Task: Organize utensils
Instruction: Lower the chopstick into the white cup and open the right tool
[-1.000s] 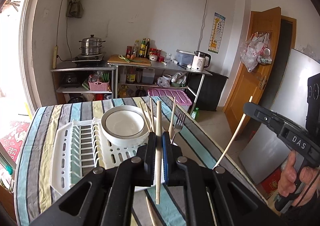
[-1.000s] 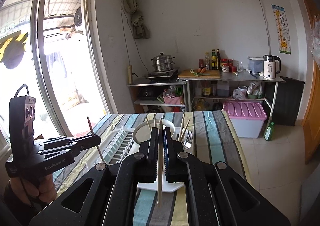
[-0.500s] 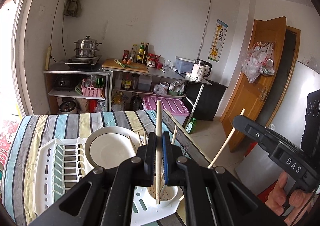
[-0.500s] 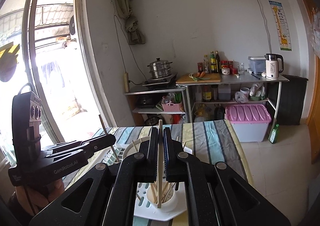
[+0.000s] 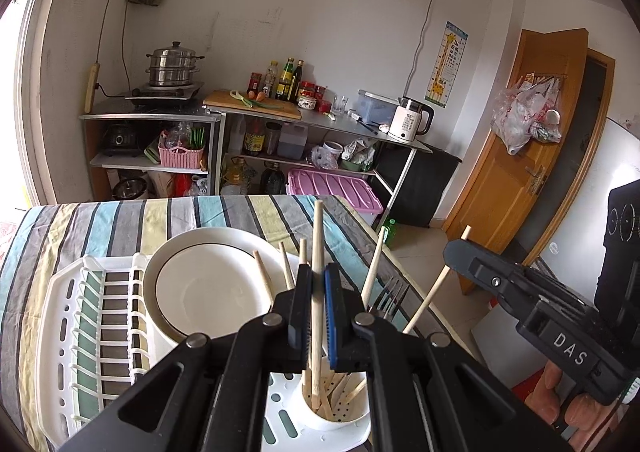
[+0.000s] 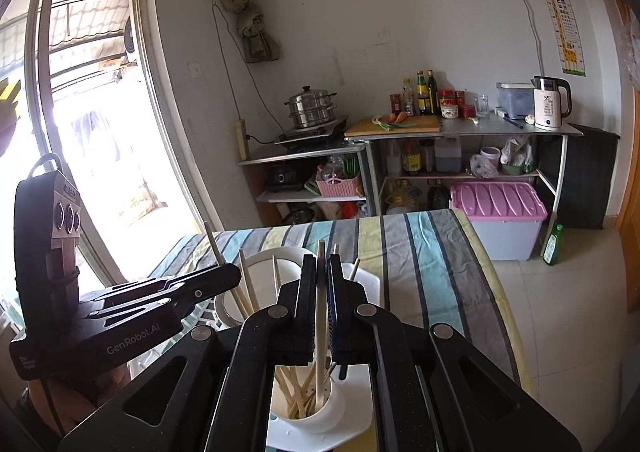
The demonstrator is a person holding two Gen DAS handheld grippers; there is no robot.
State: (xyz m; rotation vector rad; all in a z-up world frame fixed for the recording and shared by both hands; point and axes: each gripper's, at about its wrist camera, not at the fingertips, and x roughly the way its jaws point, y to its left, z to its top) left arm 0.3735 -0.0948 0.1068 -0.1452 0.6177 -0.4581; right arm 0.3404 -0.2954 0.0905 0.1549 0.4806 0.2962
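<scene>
A: Left wrist view: the left claw (image 5: 317,306) is clamped on one wooden chopstick (image 5: 317,236) at about mid-length, and the stick stands nearly upright with its lower tip down inside the white utensil cup (image 5: 334,406). That cup sits at the near right corner of the white dish rack (image 5: 66,336) on the striped bench (image 5: 120,222).

B: And the other hand?

A: The right claw (image 6: 319,302) is likewise closed on a chopstick of its own (image 6: 320,284), its tip also in the cup among several sticks already leaning there. From the left camera, that claw shows at the right with its stick (image 5: 426,302) slanting down.

B: How will they handle?

A: I'd judge them light, stiff and smooth, so a thin round stick may swivel between the pads. A mid-length hold keeps it balanced; a grip near one end would let it tip.

B: Anything close by?

A: A white bowl (image 5: 208,284) with a dark rim sits in the rack just left of the cup, and a fork (image 5: 390,298) stands in the cup's far side.
</scene>
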